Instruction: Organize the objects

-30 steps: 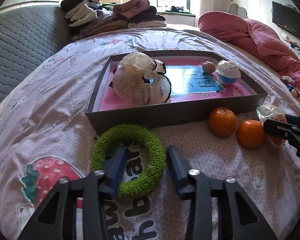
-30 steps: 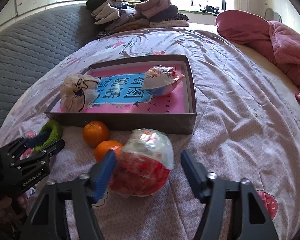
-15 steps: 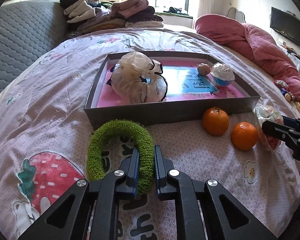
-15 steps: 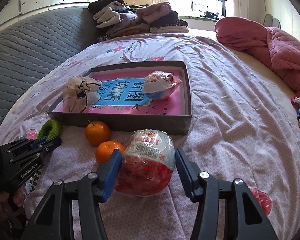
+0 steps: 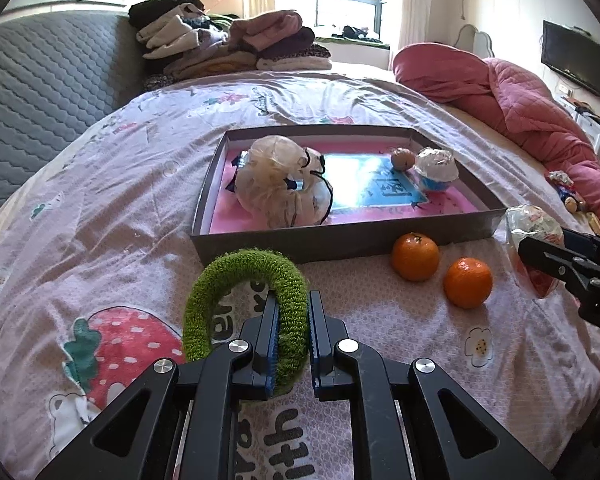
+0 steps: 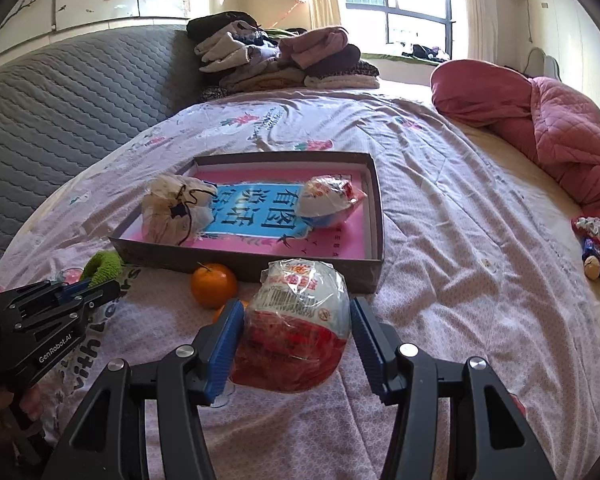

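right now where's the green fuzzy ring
In the left wrist view the green fuzzy ring is clamped in the left gripper, just in front of the tray's near-left corner.

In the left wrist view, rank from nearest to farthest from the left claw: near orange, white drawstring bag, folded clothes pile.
1. Near orange, on the bedspread right of the left claw.
2. White drawstring bag, inside the tray's left end.
3. Folded clothes pile, at the bed's far end.

second orange (image 6: pixel 229 307) mostly hidden behind right tool's finger; television (image 5: pixel 575 64) partly cropped
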Available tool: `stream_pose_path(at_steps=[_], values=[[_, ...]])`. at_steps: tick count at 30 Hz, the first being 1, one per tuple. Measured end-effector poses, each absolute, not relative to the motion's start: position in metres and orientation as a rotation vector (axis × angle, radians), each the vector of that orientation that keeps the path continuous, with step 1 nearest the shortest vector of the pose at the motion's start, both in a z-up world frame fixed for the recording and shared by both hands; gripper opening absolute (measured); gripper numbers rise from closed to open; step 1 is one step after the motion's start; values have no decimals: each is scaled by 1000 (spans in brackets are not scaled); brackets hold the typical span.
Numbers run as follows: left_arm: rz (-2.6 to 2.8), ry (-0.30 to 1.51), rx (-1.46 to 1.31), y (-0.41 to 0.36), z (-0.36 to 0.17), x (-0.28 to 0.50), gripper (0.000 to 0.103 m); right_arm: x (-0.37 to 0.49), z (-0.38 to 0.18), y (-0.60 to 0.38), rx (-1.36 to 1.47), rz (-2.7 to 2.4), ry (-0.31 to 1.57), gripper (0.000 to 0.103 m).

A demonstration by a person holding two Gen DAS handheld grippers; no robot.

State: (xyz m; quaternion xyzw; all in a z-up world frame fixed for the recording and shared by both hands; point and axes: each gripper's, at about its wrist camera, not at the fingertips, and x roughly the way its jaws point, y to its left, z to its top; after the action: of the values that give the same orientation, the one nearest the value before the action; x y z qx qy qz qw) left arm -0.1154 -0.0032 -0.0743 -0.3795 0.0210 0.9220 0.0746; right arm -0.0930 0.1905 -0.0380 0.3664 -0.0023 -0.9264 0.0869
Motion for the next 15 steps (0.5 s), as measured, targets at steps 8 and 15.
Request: stream_pose_path(at_steps=[8, 15], values=[[2789, 70, -1095, -2, -56, -99, 12, -79, -22, 177, 1038, -2755, 19, 55], [2815, 84, -1067, -2, -38, -85, 12, -64, -5, 162, 976, -2747, 63, 55]])
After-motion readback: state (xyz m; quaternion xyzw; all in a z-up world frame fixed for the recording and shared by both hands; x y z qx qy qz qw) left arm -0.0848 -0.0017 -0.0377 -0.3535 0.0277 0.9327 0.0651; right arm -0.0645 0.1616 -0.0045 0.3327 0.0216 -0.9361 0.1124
